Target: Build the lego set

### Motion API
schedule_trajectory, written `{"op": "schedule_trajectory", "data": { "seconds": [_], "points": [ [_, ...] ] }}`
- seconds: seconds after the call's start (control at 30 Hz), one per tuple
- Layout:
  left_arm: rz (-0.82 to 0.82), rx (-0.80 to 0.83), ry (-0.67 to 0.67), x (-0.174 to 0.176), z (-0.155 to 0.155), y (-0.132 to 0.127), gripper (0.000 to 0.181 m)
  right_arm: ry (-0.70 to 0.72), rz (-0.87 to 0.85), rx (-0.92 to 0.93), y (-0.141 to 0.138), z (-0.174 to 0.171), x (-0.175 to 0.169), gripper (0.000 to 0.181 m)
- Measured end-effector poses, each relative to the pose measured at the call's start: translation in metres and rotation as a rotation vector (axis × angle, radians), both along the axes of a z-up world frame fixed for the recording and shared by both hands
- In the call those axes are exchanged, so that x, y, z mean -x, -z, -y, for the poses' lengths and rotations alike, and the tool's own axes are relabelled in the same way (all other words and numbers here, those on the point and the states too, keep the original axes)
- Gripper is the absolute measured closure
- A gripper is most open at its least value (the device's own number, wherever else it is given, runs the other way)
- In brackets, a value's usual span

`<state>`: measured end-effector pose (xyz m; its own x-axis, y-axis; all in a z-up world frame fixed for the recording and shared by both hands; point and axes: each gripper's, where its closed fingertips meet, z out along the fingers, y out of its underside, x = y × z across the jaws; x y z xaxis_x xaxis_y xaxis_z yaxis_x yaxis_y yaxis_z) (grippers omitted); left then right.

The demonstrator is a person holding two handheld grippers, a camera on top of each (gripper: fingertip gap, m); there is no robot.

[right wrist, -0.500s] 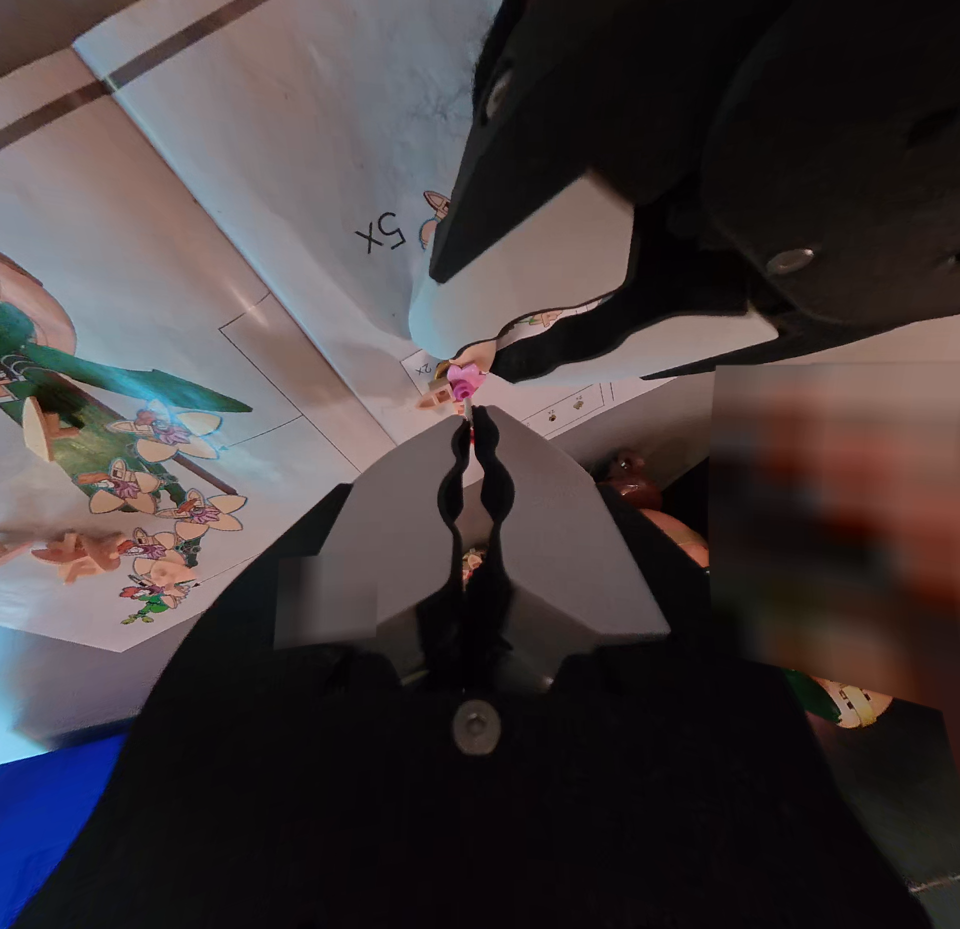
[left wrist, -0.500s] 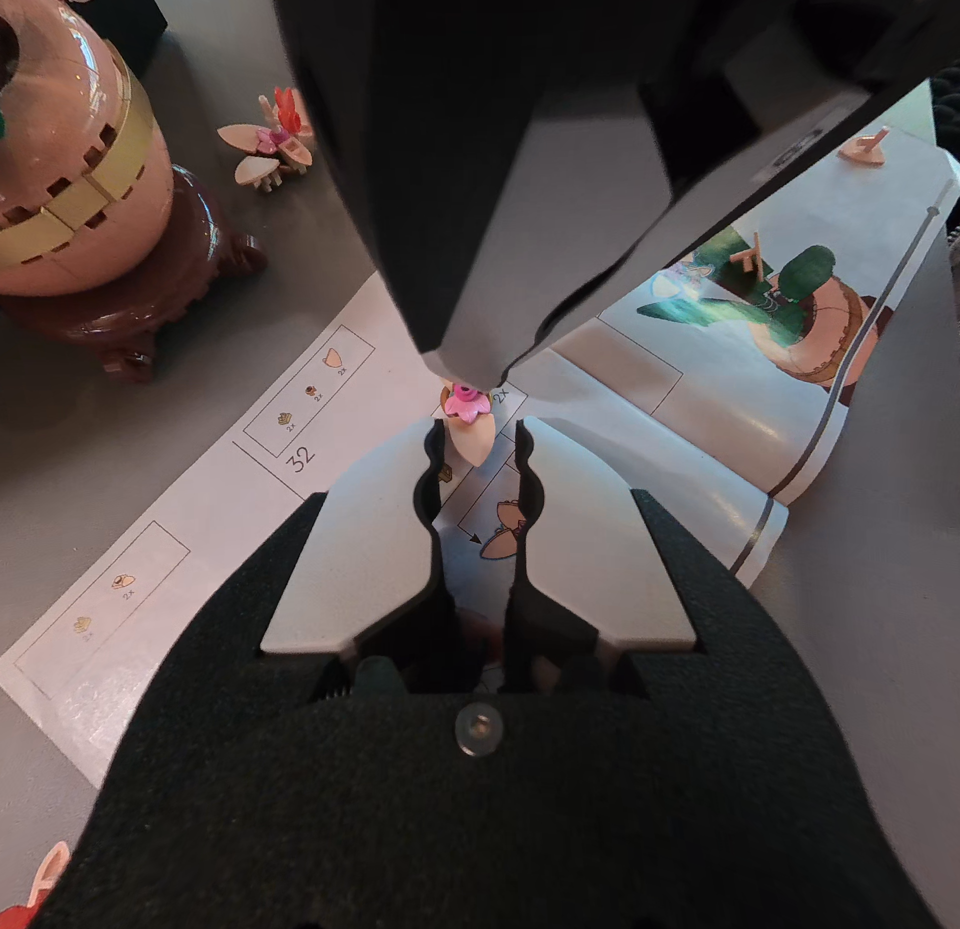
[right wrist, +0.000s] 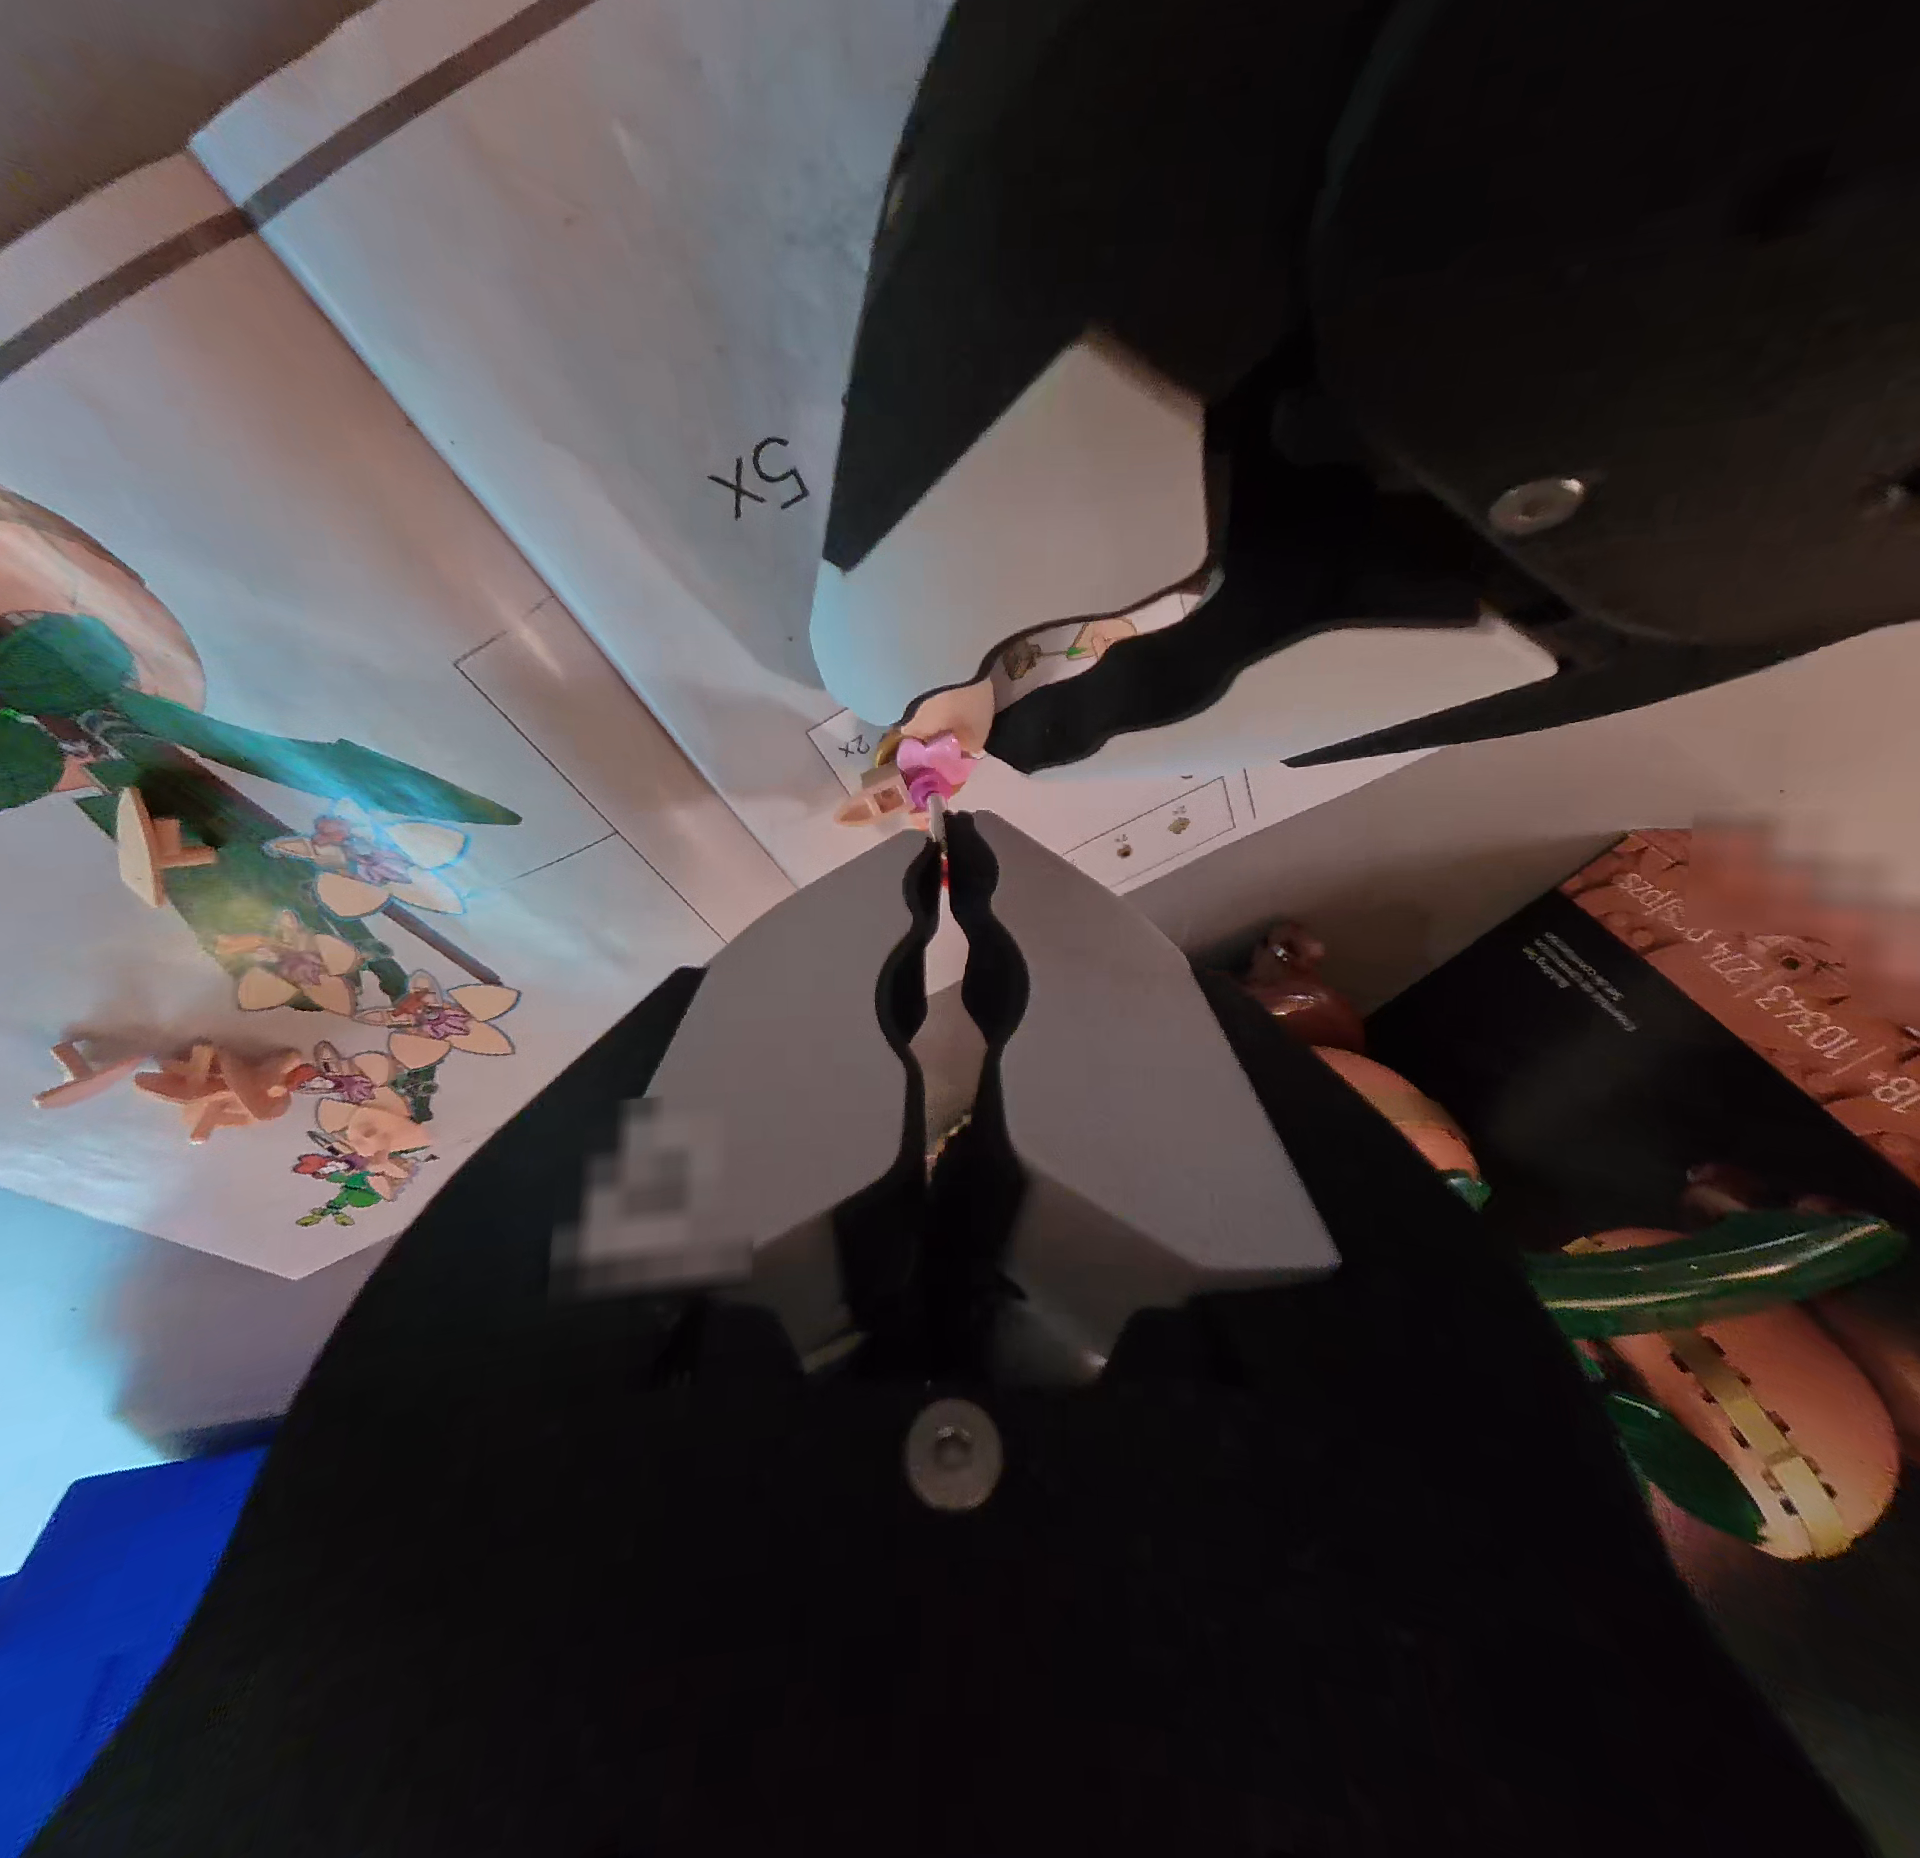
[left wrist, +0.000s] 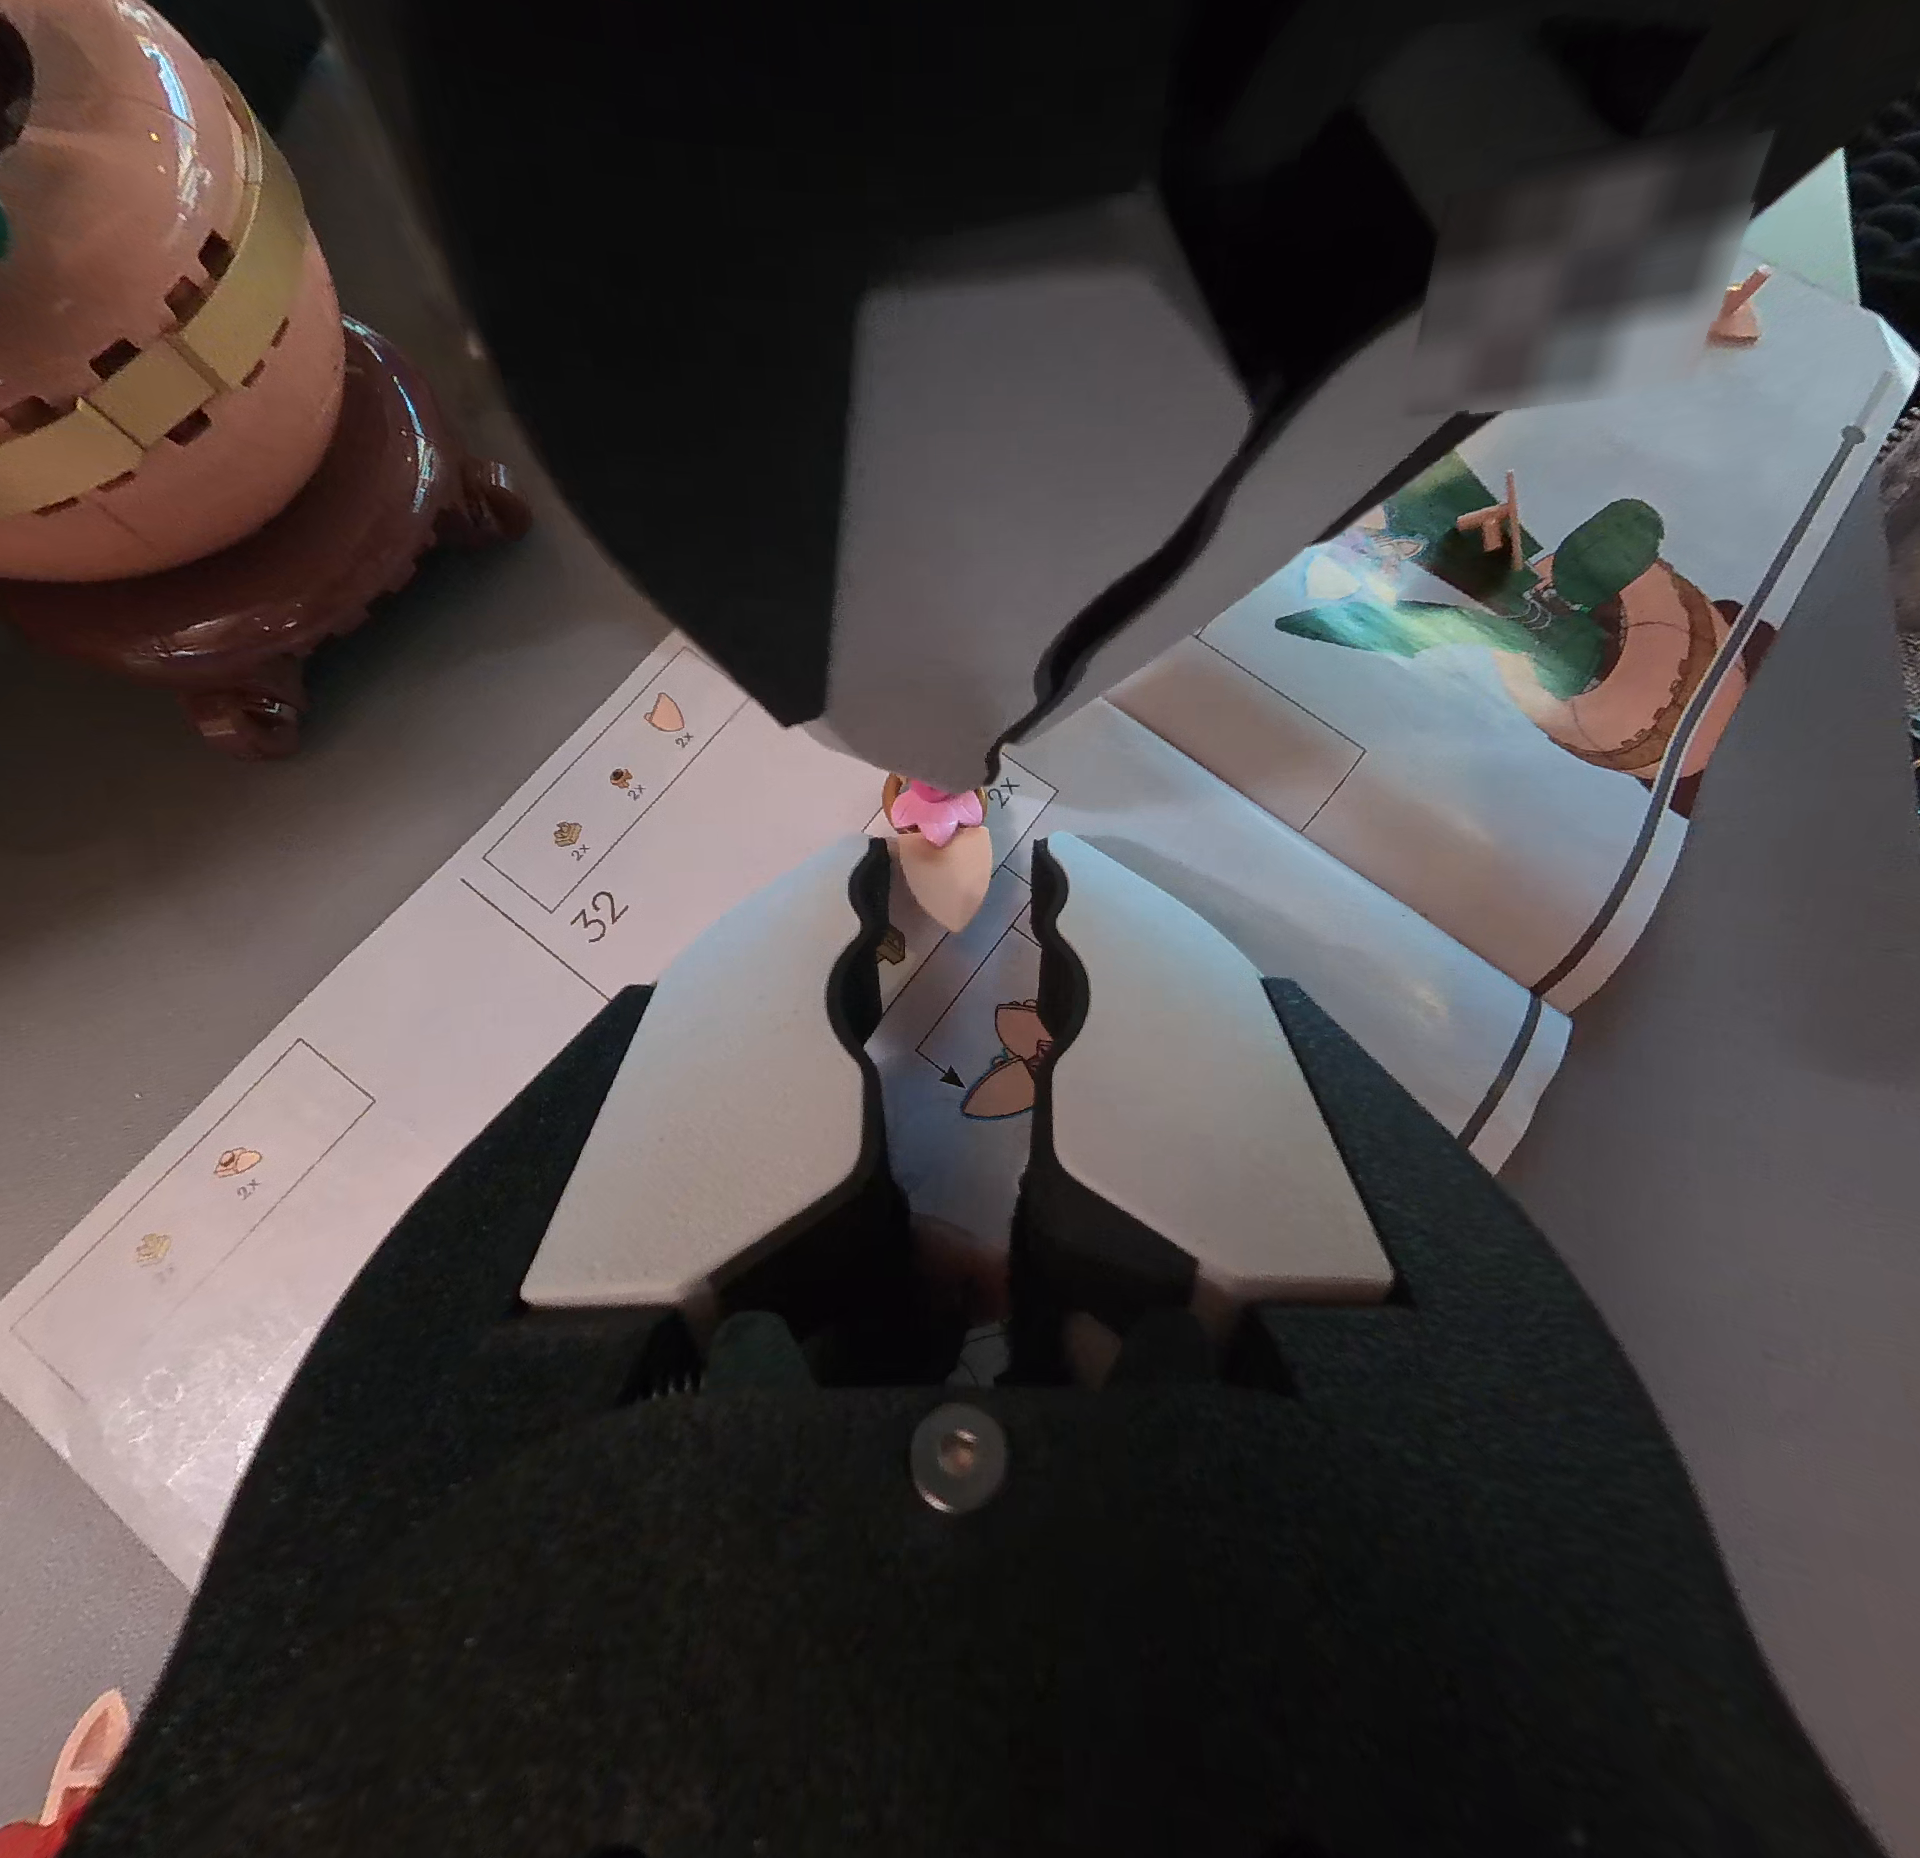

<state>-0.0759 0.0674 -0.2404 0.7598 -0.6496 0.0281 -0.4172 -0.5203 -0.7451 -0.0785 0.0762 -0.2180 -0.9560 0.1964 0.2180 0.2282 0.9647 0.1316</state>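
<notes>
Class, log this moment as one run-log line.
left gripper: open beside petal | right gripper: shut on flower piece stem | instruction booklet beneath

Both grippers (left wrist: 951, 852) (right wrist: 951, 832) have matte black bodies, grey wavy-edged fingers (left wrist: 727, 1070), apparently one silver screw each.

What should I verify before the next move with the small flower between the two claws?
1. Grip: right claw shut on the thin stem of the flower piece: ok.
2. Release: left claw open, jaws apart on both sides of the cream petal: ok.
3. Petal free of the left jaws: cannot tell; it lies very close to one.
4. Seating: pink blossom fully pressed onto the petal: cannot tell.
5. Reference: instruction booklet open underneath: ok.
</notes>
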Motion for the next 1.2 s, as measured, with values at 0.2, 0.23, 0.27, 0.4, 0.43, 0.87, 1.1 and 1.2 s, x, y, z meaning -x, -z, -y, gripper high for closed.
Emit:
{"op": "schedule_trajectory", "data": {
  "seconds": [0.2,0.23,0.27,0.4,0.43,0.87,1.1,1.2],
  "points": [
    [0.005,0.003,0.002,0.0,0.0,0.0,0.156,0.08,0.039,0.055,0.001,-0.001,-0.001,0.18],
    [0.01,0.006,-0.001,0.0,0.0,0.0,0.156,0.088,0.045,0.064,0.001,-0.001,-0.001,0.18],
    [0.017,0.01,-0.004,0.0,0.0,0.0,0.157,0.099,0.049,0.078,0.002,0.0,-0.001,0.18],
    [0.034,0.02,-0.014,0.001,-0.001,-0.001,0.157,0.136,0.048,0.058,0.0,-0.006,0.0,0.18],
    [0.033,0.02,-0.015,0.001,-0.001,-0.001,0.157,0.139,0.044,0.066,-0.001,-0.005,0.0,0.18],
    [0.041,0.026,-0.02,0.002,-0.001,-0.001,0.158,0.147,0.048,0.057,0.002,-0.007,0.001,0.18],
    [0.042,0.028,-0.022,0.002,-0.001,-0.001,0.159,0.148,0.054,0.054,0.002,-0.012,0.004,0.18],
    [0.047,0.031,-0.025,0.002,-0.002,-0.001,0.16,0.154,0.054,0.06,0.003,-0.015,0.006,0.18]
  ]
}}
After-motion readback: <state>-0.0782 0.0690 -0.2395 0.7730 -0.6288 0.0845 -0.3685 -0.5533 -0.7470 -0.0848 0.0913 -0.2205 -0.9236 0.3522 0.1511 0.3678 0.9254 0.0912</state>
